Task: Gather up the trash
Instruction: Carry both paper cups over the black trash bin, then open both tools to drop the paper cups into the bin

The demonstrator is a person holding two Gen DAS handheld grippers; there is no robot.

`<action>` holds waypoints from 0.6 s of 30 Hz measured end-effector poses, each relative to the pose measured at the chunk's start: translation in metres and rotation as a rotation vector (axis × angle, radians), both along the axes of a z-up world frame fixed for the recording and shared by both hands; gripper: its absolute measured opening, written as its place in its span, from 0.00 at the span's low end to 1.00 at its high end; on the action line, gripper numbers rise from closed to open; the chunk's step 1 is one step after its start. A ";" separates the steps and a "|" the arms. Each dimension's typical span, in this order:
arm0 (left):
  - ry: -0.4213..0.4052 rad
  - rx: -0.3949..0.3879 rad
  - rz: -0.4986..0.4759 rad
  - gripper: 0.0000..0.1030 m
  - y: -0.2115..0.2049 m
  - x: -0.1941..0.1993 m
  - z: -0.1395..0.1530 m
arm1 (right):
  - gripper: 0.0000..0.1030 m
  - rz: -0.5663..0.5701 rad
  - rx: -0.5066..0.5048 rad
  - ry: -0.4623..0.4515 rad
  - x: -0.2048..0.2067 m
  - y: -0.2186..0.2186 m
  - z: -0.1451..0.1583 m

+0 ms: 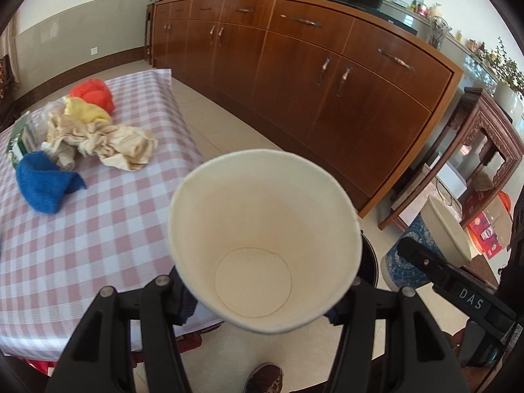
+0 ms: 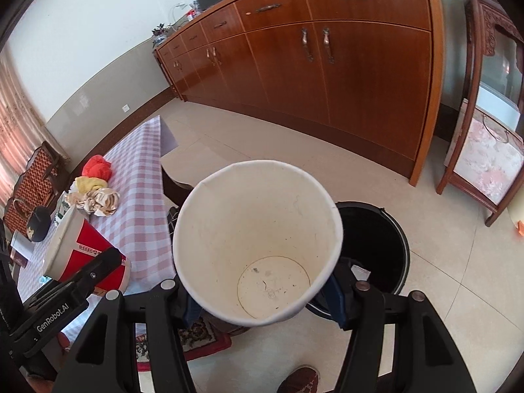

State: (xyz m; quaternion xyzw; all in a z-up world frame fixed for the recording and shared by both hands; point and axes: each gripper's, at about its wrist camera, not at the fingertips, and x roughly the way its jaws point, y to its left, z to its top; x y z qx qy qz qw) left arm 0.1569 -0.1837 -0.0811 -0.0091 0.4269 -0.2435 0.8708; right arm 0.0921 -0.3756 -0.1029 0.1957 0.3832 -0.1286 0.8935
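1. Left wrist view: a white paper cup (image 1: 263,242) is clamped between the two black fingers of the left gripper (image 1: 265,290), its open mouth turned toward the camera. The inside is clean, with the round bottom plainly seen.
2. The jaws are closed against the cup's sides, and the rim is squeezed slightly out of round.
3. To the left, a table with a pink-and-white checked tablecloth (image 1: 82,235) is seen. On it lie a blue cloth (image 1: 44,185), a crumpled beige paper wad (image 1: 108,142), a yellow cloth (image 1: 86,111) and a red cloth (image 1: 95,93), bunched near each other at the far end.
4. At the right edge, the other gripper is seen holding a second cup with a blue pattern on its outside.
5. Right wrist view: a second white paper cup (image 2: 258,245) is gripped between the fingers of the right gripper (image 2: 262,290), mouth toward the camera. Dark specks and a brown stain ring are seen at its bottom.
6. These jaws are likewise closed on the cup's sides.
7. Just behind and to the right of this cup, a black trash bin (image 2: 376,245) stands on the tiled floor (image 2: 458,294), its opening dark. The cup is held near the bin's rim but is not inside it.
8. At lower left, the first cup is seen from outside, red and white, over the table's edge.
9. A long wooden sideboard (image 2: 344,65) runs along the wall behind. The tip of a brown shoe (image 2: 299,380) is seen at the bottom edge.
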 end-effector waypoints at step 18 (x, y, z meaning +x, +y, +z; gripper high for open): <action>0.160 0.066 -0.188 0.58 -0.135 0.008 -0.074 | 0.61 -0.216 0.097 0.149 -0.011 -0.128 -0.080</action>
